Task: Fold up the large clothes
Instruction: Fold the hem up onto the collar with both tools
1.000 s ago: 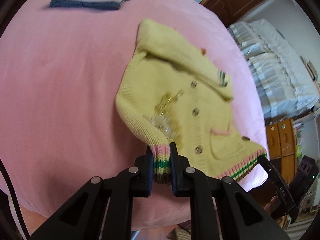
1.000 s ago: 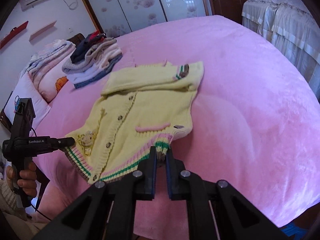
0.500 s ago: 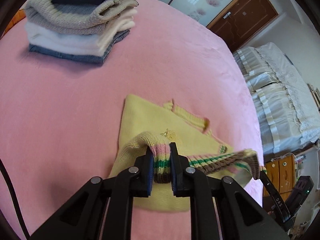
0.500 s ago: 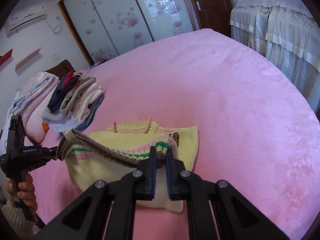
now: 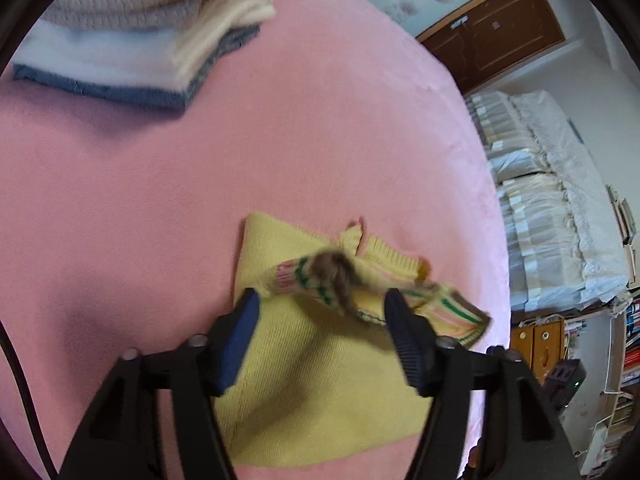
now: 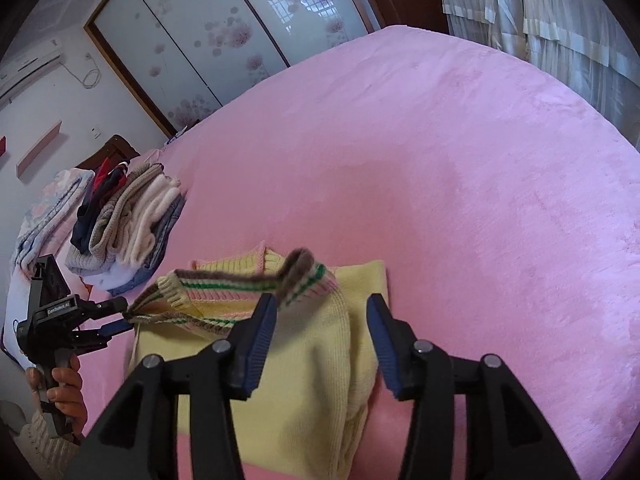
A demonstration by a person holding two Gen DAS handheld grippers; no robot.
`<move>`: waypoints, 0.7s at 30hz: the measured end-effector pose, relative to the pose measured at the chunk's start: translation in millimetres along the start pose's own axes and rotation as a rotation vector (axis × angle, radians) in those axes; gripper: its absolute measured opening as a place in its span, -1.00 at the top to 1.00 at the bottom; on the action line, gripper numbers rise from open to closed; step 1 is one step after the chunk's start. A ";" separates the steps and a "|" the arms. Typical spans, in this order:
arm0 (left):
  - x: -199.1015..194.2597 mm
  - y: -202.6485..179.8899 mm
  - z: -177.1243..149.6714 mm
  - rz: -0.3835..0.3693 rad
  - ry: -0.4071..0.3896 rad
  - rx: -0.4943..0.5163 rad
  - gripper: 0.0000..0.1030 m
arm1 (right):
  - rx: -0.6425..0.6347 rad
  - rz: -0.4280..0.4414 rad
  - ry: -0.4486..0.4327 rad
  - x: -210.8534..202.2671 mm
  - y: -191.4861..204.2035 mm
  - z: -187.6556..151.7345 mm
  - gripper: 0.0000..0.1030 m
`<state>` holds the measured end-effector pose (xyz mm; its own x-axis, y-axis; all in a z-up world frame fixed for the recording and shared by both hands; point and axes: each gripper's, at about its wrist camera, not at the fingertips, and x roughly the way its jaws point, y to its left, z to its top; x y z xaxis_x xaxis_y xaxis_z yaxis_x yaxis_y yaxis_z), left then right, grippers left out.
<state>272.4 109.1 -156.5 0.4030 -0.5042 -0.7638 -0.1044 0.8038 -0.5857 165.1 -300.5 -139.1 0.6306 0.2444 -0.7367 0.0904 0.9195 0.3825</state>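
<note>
Mostly ribbed yellow knit cardigan (image 6: 304, 364) (striped hem (image 6: 224, 282))

You are in a home bedroom. Your work surface is a wide bed under a pink plush blanket (image 6: 460, 152), with a stack of folded clothes (image 6: 128, 220) near its pillow end. Frosted sliding wardrobe doors with a flower pattern (image 6: 208, 36) line the wall, beside a dark brown wooden door (image 5: 496, 36), a white wall air conditioner (image 6: 28, 68) and white lace-trimmed curtains (image 6: 552, 12).
</note>
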 end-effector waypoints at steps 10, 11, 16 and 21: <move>7.2 -12.7 3.7 0.034 -0.036 0.181 -0.13 | -0.078 -0.029 0.050 25.1 7.4 0.3 0.08; 12.1 -13.8 3.7 0.043 -0.027 0.204 0.07 | -0.088 -0.033 0.056 28.5 8.4 0.5 0.08; 27.9 -6.3 5.7 0.123 -0.002 0.293 0.35 | -0.135 -0.050 0.076 44.6 15.0 2.5 0.08; 38.1 -0.4 8.2 0.181 -0.002 0.298 0.35 | -0.164 -0.076 0.101 59.2 15.4 4.7 0.09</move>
<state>295.3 92.2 -183.1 0.4043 -0.3445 -0.8472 0.0956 0.9372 -0.3355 207.5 -273.3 -174.2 0.5451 0.1943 -0.8156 0.0033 0.9723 0.2338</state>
